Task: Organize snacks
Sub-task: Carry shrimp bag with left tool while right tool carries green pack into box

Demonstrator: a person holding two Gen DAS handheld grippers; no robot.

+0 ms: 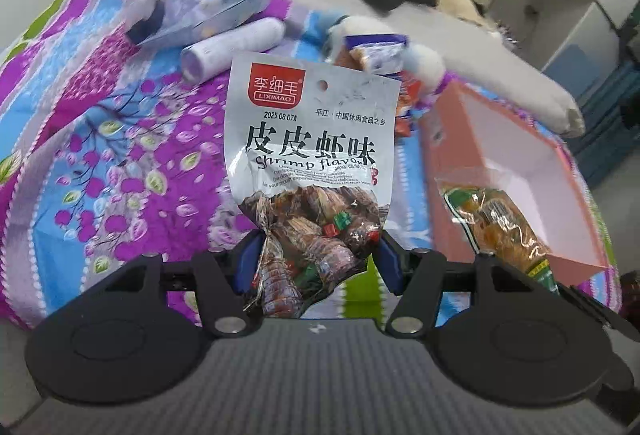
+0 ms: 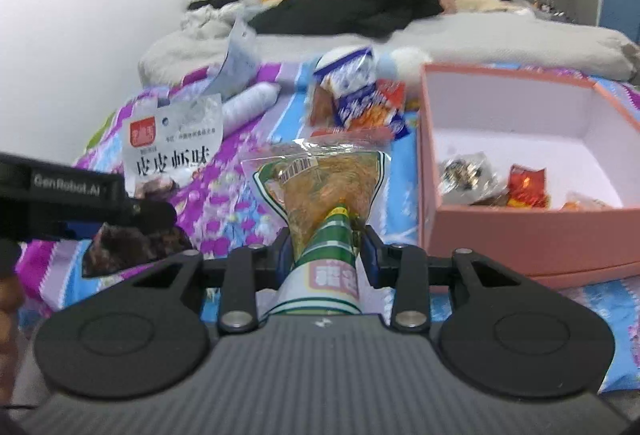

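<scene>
While lifted, left tongs point(image 1: 316, 259) gripping shrimp packet point(image 1: 308, 139)

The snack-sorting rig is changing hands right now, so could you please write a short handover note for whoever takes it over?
Left tongs: shut on the silver shrimp-flavour packet, held clear of the bedspread.
Right tongs: shut on the green-and-yellow snack packet, also lifted.
Pink box: open on the bed to the right, with a few wrapped snacks already inside.
Done: some snacks are boxed; two more are picked up.
Left: put both held packets in the box, then probably the blue-and-white packets lying beside it. The white tube and crumpled wrapper may not be snacks.
</scene>
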